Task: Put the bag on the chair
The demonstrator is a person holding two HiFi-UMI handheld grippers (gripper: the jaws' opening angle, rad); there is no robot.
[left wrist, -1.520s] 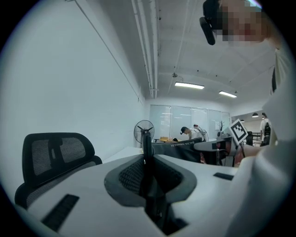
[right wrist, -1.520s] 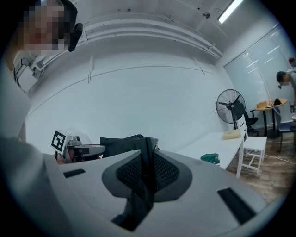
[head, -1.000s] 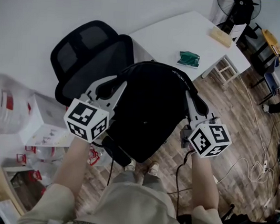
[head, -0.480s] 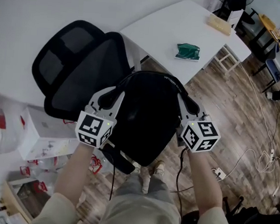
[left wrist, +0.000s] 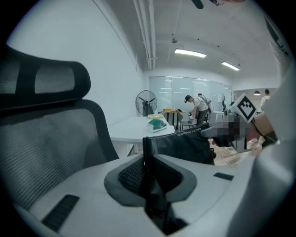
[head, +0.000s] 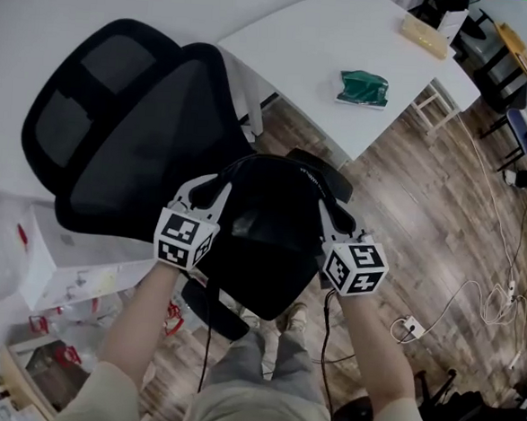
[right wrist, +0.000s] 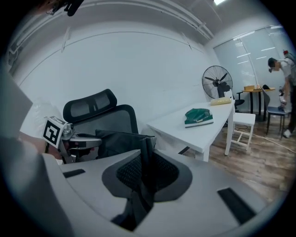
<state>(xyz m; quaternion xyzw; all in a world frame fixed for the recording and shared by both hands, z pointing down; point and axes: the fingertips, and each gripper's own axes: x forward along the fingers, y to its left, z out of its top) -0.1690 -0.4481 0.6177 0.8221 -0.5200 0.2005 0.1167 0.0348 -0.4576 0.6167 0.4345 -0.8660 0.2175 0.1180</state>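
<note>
Head view: the black bag (head: 265, 246) hangs between the two grippers, just in front of the mesh backrest of the black office chair (head: 133, 142) and over the place where the seat lies. The seat is hidden under the bag, so I cannot tell whether the bag's bottom touches it. The left gripper (head: 216, 189) has the bag's top edge at its left end. In the left gripper view both jaws are clenched on a black fold or strap of the bag, and the fabric fills the gap between the pads. The right gripper (head: 328, 211) has the top edge at its right end. The right gripper view shows the same: jaws clamped on a dark fold of bag fabric. Both grippers point away from the person and a little downward, with the marker cubes toward the head camera. White lettering runs along the bag's top rim, too small to read. A white table (head: 293, 45) stands beyond the chair to the right, its near corner close to the backrest. On it lie a green packet (head: 362, 88) and, near the far edge, a tan box (head: 426, 35). The wooden floor (head: 406, 224) to the right carries a white cable (head: 472, 310). A white carton (head: 71, 264) sits left of the chair. A standing fan (right wrist: 217, 83) shows behind the table.
</note>
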